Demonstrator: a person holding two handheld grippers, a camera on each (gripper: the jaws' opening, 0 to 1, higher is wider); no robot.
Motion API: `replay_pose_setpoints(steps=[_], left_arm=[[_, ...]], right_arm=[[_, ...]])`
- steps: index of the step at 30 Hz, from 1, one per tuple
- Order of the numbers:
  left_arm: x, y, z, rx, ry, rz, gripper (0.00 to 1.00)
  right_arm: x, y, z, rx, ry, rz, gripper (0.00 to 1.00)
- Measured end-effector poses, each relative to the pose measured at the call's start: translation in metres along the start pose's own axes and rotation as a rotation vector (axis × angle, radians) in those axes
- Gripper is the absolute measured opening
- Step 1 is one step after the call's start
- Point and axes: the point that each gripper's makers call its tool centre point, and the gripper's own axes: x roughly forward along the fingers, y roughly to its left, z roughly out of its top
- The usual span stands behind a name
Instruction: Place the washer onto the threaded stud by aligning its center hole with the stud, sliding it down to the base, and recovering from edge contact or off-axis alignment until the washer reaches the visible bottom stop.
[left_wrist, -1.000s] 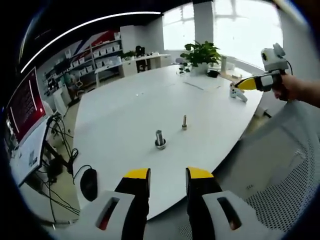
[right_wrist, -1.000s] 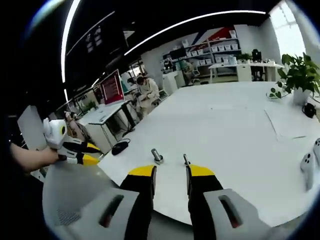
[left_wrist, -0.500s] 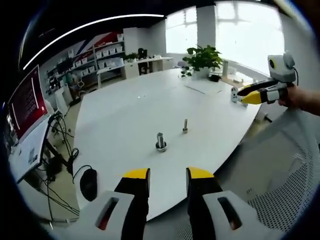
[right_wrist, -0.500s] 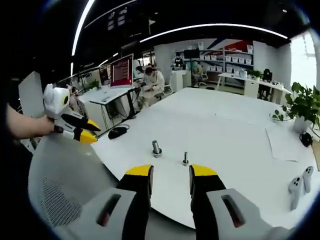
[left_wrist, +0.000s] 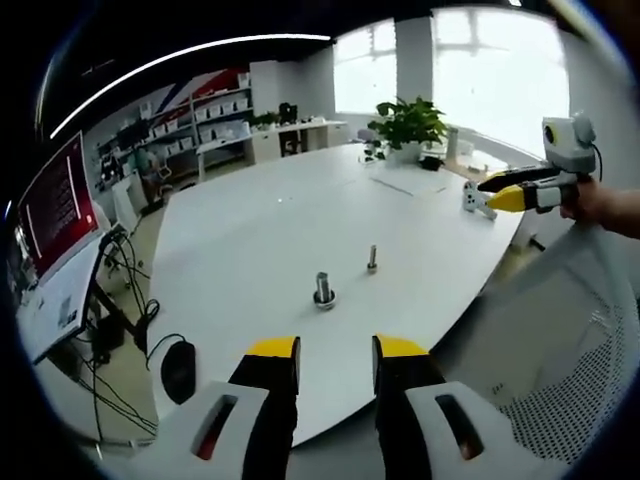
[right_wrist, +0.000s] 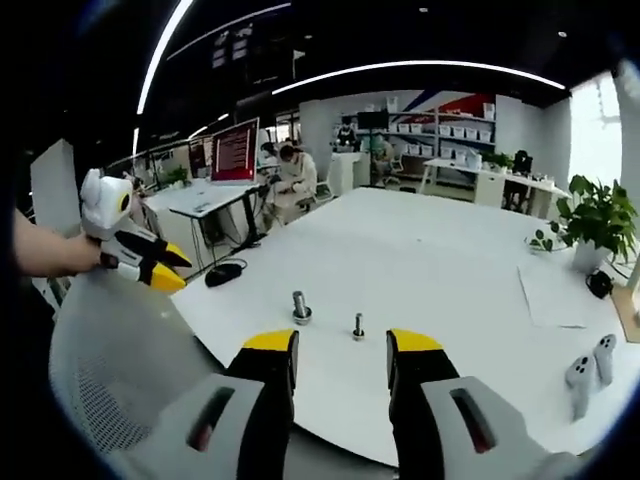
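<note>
Room: we see an open office with a large white table (left_wrist: 250, 230), shelving at the back and a plant (left_wrist: 405, 112) near the far edge.
Left gripper (left_wrist: 335, 350): we find its jaws narrowly apart and holding nothing, off the table's near edge.
Larger stud (left_wrist: 323, 288): upright near the near edge, with a ring at its base; we cannot tell whether that is the washer.
Smaller stud (left_wrist: 372, 258): upright, just right of the larger one.
Right gripper (right_wrist: 340, 345): jaws a little apart, holding nothing, off the near edge.
Controllers (right_wrist: 588, 362): white, by the table's right edge.
</note>
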Motion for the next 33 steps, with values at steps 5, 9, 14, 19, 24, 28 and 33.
replay_pose_setpoints(steps=[5,9,14,19,24,28,33], left_arm=[[-0.003,-0.001,0.004,0.001,-0.029,-0.001,0.27],[-0.004,0.003,0.006,-0.020,-0.041,0.011,0.27],[-0.004,0.004,0.005,-0.012,-0.041,0.024,0.27],[-0.004,0.007,0.004,-0.028,-0.036,0.046,0.27],[0.002,0.005,-0.005,0.011,0.030,0.053,0.27],[-0.003,0.011,-0.003,-0.007,0.002,0.076,0.27],[-0.002,0.010,0.001,-0.024,-0.009,0.074,0.26]], right_arm=[[0.005,0.001,-0.007,-0.026,0.043,-0.006,0.38],[0.006,-0.002,-0.014,-0.048,0.078,-0.018,0.38],[0.006,0.000,-0.017,-0.061,0.090,-0.015,0.38],[0.006,-0.004,-0.020,-0.046,0.100,-0.025,0.38],[0.007,-0.004,-0.033,-0.058,0.165,-0.030,0.38],[0.006,-0.004,-0.034,-0.111,0.175,-0.049,0.38],[0.005,-0.006,-0.035,-0.099,0.178,-0.050,0.37]])
